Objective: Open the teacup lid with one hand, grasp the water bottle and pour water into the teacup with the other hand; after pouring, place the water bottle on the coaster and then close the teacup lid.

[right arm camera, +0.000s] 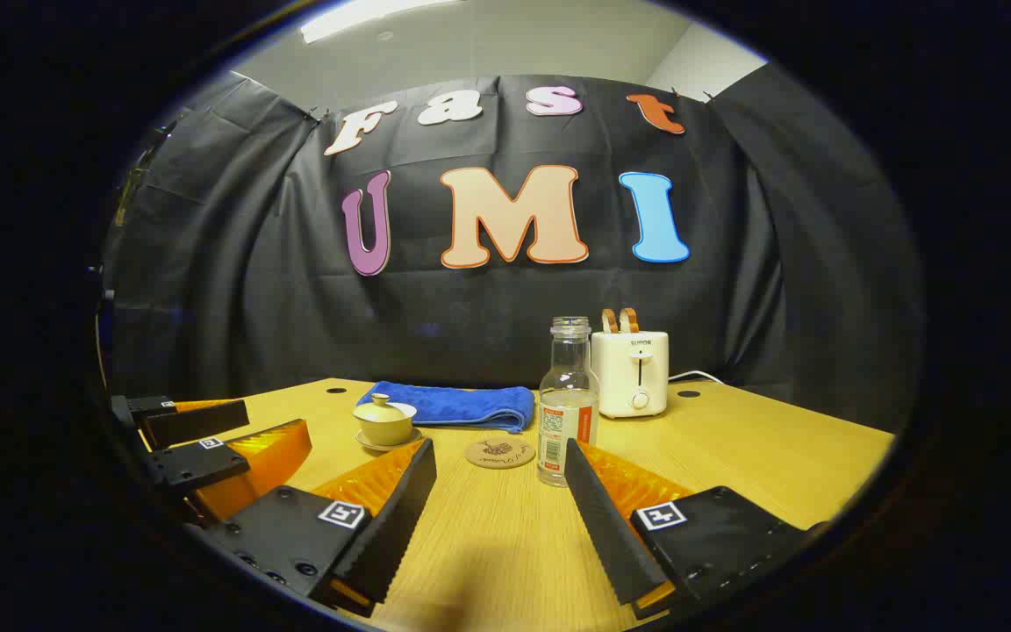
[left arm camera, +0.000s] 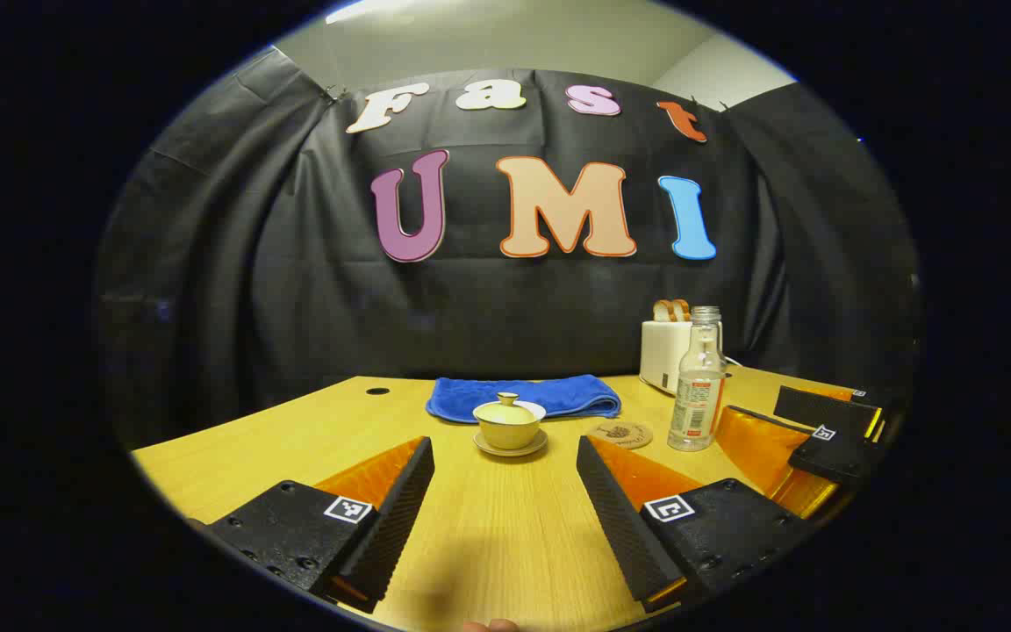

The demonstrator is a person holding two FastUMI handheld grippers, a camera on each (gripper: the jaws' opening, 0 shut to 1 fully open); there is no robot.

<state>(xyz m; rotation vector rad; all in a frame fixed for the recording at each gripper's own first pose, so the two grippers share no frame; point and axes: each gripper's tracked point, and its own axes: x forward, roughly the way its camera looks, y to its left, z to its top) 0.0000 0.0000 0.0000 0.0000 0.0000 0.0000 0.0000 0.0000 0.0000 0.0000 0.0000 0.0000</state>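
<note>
A pale yellow teacup (left arm camera: 509, 428) with its lid (left arm camera: 507, 407) on sits on a saucer in mid-table; in the right gripper view the teacup (right arm camera: 383, 424) is at the left. A clear uncapped water bottle (left arm camera: 698, 386) (right arm camera: 568, 405) stands upright, with a round cork coaster (left arm camera: 623, 433) (right arm camera: 499, 453) just left of it. My left gripper (left arm camera: 505, 478) is open, short of the teacup, nothing between its fingers. My right gripper (right arm camera: 498, 487) is open too, the bottle just beyond its right finger. Each gripper shows at the other view's edge: right gripper (left arm camera: 821, 439), left gripper (right arm camera: 198, 439).
A folded blue towel (left arm camera: 523, 397) (right arm camera: 453, 405) lies behind the teacup. A white toaster (left arm camera: 665, 351) (right arm camera: 631, 372) holding bread stands at the back, its cord trailing right. The wooden table (left arm camera: 488, 535) has small holes near its far edge.
</note>
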